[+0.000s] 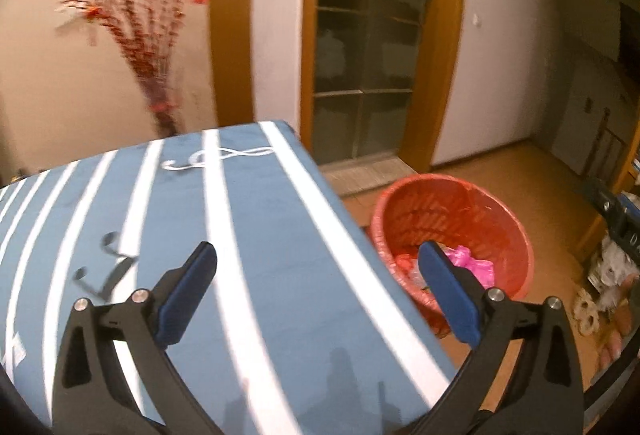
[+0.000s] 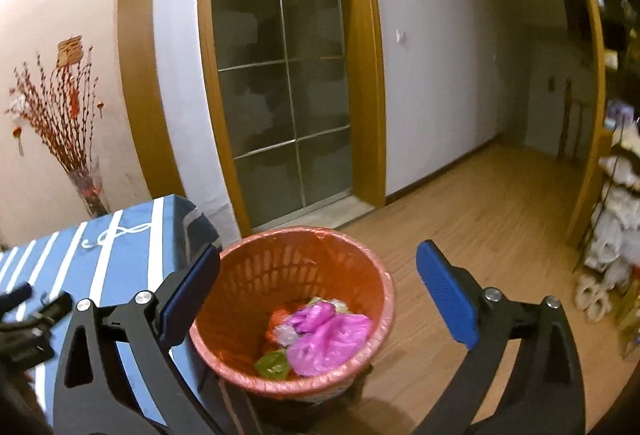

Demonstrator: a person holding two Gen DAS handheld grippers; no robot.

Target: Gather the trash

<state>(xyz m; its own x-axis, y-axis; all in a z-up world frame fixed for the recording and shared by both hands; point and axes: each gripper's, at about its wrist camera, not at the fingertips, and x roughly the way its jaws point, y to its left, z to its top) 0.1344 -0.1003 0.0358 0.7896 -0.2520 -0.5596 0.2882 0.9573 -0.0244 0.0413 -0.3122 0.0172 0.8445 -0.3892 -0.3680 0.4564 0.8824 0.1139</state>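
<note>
Right wrist only: green wrapper (image 2: pixel 273 362) in bin (image 2: pixel 248 267)

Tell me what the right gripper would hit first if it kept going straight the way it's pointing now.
Most likely the red trash basket. The right gripper is open and empty, and between its fingers lies the basket's mouth, so it would probably meet the near rim or the pink bag inside. Depth is hard to judge in this fisheye view.

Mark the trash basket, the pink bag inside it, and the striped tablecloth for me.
trash basket (image 2: pixel 256 267): right wrist view, inner lattice wall.
pink bag (image 2: pixel 332 339): right wrist view, middle of the crumpled plastic.
striped tablecloth (image 1: pixel 256 243): left wrist view, blue band between white stripes.
</note>
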